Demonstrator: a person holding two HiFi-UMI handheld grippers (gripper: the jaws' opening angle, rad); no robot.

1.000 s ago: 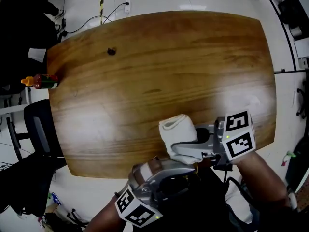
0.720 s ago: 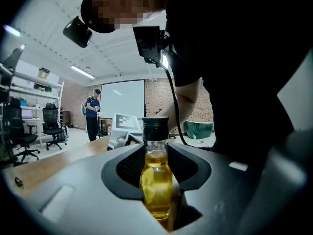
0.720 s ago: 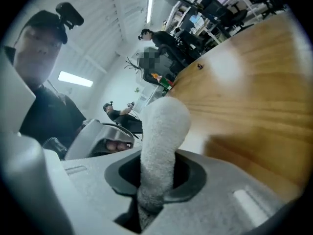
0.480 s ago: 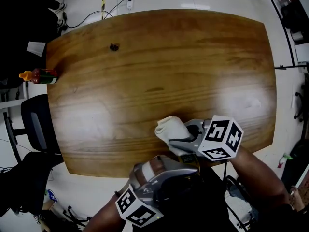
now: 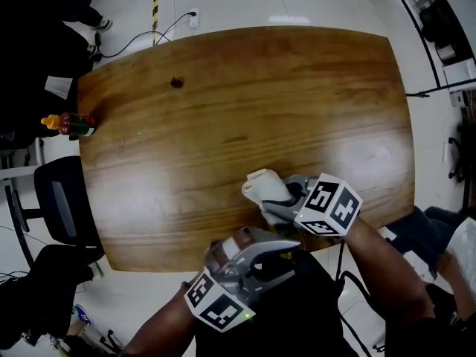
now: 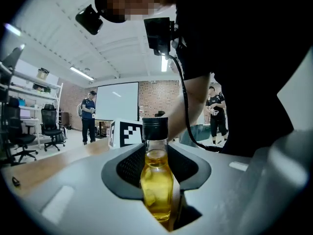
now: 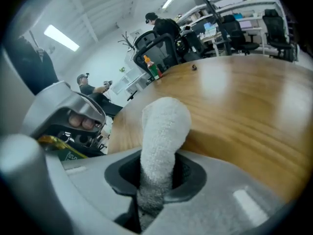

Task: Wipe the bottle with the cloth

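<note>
**Left claw.** The left claw (image 5: 279, 253) is closed on the bottle (image 6: 156, 180). Both pads press on the body of the bottle. The bottle is clear glass with yellow liquid and a black cap, and it stands upright between the jaws. In the head view this claw lies at the near edge of the bench (image 5: 245, 103), close to the person, and its housing covers most of the bottle.

**Right claw.** The right claw (image 5: 281, 203) is closed on the cloth (image 5: 264, 187). The cloth is white and folded, and a rounded bulge of it stands out beyond the jaw tips. It hangs over the near part of the bench, just to the far side of the left claw. The cloth is near the bottle but apart from it. The marker cube (image 5: 329, 205) of the right claw faces up and to the right.

**Surroundings.**
- A red sauce bottle (image 5: 71, 123) with an orange cap lies at the far left edge of the bench.
- A small dark object (image 5: 177, 83) rests on the far left part of the bench, well apart from both claws.
- A black chair (image 5: 63, 207) stands on the floor to the left of the bench.
</note>
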